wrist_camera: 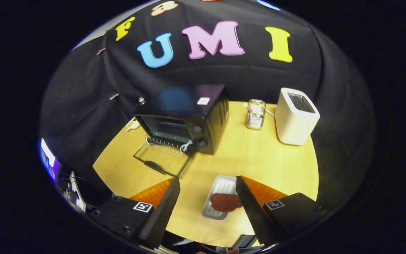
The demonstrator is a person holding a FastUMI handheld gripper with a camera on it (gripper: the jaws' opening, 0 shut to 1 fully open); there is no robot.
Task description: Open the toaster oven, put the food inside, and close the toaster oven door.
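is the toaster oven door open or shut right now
Open: the toaster oven door lies folded down flat on the table, rack visible inside.

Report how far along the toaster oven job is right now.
Done: the toaster oven has its glass door folded down flat on the table. In hand: the gripper hangs with jaws spread wide above the tray carrying the food, gripping nothing. Left: grasp the tray, slide it inside, shut the door.

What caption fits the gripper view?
Open gripper hovers over food on tray; toaster oven door open.
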